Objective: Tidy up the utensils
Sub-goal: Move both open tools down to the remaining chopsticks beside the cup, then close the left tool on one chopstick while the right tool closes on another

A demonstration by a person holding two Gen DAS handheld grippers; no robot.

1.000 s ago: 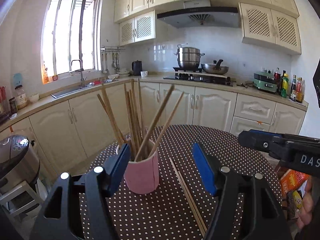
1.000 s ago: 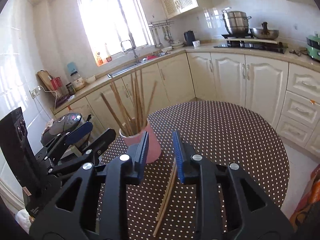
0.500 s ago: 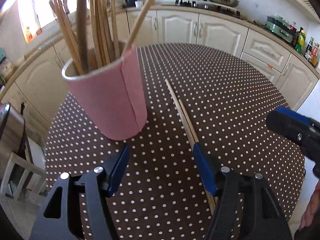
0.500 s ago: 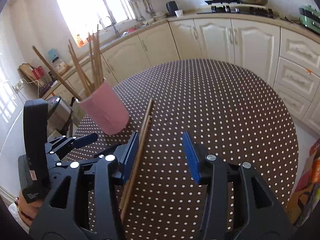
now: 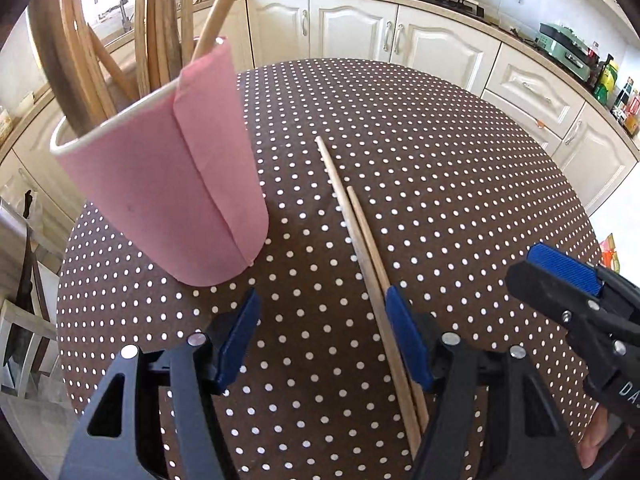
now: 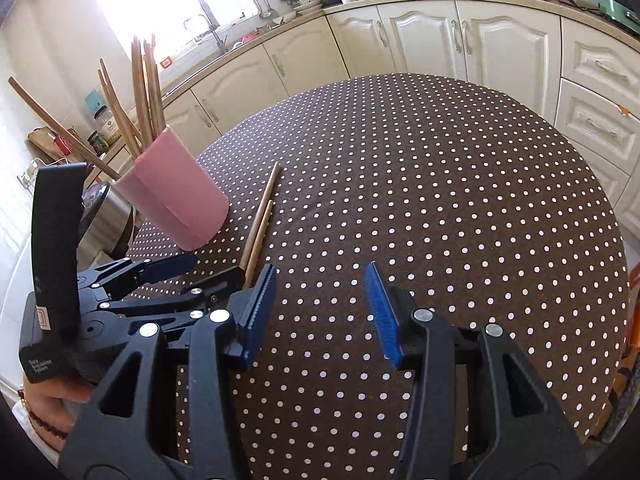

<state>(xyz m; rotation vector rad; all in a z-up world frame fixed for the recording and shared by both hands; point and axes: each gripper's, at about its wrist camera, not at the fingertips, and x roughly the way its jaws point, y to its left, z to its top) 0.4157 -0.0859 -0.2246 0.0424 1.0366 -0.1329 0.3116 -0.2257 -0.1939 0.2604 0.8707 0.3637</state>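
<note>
Left wrist view: the left gripper (image 5: 320,336) hangs low over the dotted counter (image 5: 460,184) with its fingers (image 5: 240,328) spread wide and nothing pinched. Two loose chopsticks (image 5: 360,240) lie side by side on the cloth, touching along their length; their near part runs just inside the right-hand finger, close to it, though contact cannot be confirmed from here. The pink cup (image 5: 168,184) stands just left of them, already bristling with a bundle of chopsticks.

From the right wrist view, the right gripper (image 6: 320,304) is also over the counter, to the right of the left one, its fingers (image 6: 382,312) apart with only bare cloth between them. The pair of chopsticks (image 6: 258,224) lies beyond its left finger, beside the cup (image 6: 176,192), with the near ends hidden behind the left tool. A hand shows at the lower left edge, holding that tool.

As for progress, most of the sorting looks done: the cup holds many sticks, and these two seem to be the only utensils left on the counter as far as either view shows. What remains, by my reading, is to close on the pair, lift it and drop it upright into the cup. The left gripper seems better placed for that; the sticks are thin and flat on the cloth, so the pinch could slip or take only one.
</note>
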